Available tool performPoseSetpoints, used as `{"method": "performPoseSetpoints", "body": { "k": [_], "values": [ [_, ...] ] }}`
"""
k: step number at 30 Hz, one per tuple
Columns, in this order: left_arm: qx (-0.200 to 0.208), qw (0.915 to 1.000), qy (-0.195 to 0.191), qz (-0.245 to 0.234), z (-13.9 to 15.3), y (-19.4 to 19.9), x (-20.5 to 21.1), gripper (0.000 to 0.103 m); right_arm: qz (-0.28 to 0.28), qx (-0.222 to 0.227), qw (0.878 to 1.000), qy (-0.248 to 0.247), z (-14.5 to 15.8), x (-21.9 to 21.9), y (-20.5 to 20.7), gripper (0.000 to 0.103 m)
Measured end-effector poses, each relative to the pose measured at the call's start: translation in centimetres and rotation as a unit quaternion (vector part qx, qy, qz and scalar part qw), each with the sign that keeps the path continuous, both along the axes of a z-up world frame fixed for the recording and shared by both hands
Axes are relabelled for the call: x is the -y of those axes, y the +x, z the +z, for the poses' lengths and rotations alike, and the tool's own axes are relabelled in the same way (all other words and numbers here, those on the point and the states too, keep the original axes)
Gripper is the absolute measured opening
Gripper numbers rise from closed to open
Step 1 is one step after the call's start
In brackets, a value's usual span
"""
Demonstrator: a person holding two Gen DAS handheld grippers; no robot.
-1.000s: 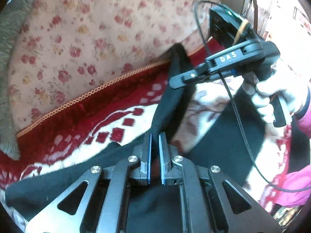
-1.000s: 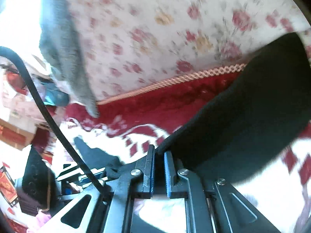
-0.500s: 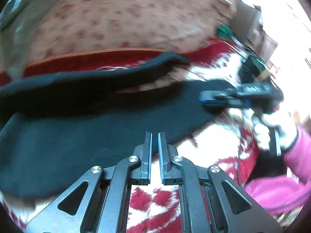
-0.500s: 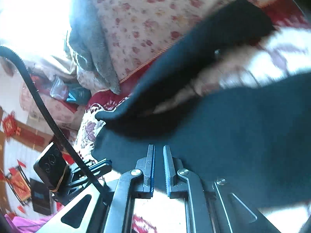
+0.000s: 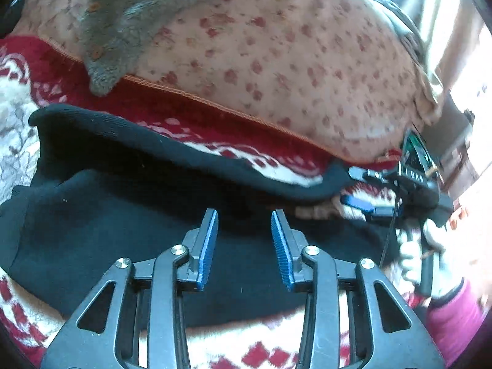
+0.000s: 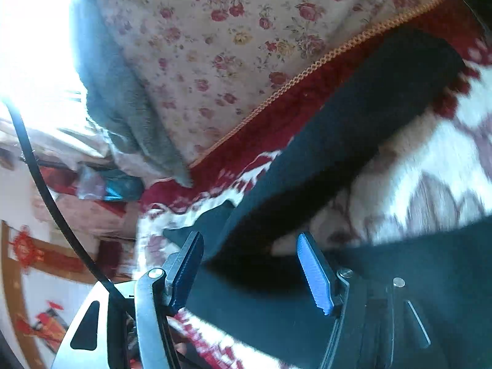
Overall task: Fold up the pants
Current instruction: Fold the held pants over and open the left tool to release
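Observation:
Black pants point(image 5: 129, 215) lie spread lengthwise on a red and white blanket point(image 5: 270, 350), one leg doubled along the far edge. In the left wrist view my left gripper point(image 5: 244, 218) hovers over the middle of the dark cloth; its jaws are opening and the blue pads press on nothing. At the right of that view my right gripper point(image 5: 349, 186) is at the leg's end, jaws apart. In the right wrist view the right gripper point(image 6: 249, 243) is opening; the pants' leg point(image 6: 353, 129) runs from between the fingers up to the right, untouched by the pads.
A floral quilt point(image 5: 276, 55) with an orange cord edge rises behind the blanket, and a grey fleece throw point(image 5: 123, 15) hangs over it. A white-gloved hand point(image 5: 415, 252) with a pink sleeve point(image 5: 455, 316) holds the right gripper. A black cable point(image 6: 40, 181) crosses the right view's left side.
Both grippers held the pants shut and lifted a second ago. The cloth now lies flat on the blanket, and both pairs of jaws have come apart off it. The left view has rolled.

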State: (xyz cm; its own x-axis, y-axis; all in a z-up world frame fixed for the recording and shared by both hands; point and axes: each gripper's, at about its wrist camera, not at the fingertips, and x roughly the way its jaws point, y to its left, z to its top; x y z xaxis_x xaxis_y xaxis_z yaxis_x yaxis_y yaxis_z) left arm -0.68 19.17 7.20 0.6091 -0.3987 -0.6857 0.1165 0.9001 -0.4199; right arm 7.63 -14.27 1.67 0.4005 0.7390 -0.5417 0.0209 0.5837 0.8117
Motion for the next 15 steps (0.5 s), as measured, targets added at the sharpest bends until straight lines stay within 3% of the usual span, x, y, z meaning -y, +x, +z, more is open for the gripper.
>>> {"method": "performPoseSetpoints", "body": {
  "k": [4,8,11,15],
  "values": [
    [-0.016,0.9976,-0.029,0.06,-0.5,2.5,-1.3,0.049,-0.029,-0.027,0.999,-0.007,-0.4,0.1,1.9,0.061],
    [-0.048,0.9912,-0.05,0.113,-1.5,4.7,-3.0,0.051,-0.046,-0.048,0.998,-0.004,-1.4,1.0,3.5,0.061],
    [-0.064,0.9884,-0.043,0.131,-2.1,6.0,-3.4,0.051,-0.032,-0.031,0.999,-0.004,-1.7,1.2,4.1,0.041],
    [-0.085,0.9834,-0.053,0.151,-3.2,7.7,-3.9,0.051,-0.017,0.008,1.0,0.001,-1.9,1.3,3.6,0.029]
  ]
}}
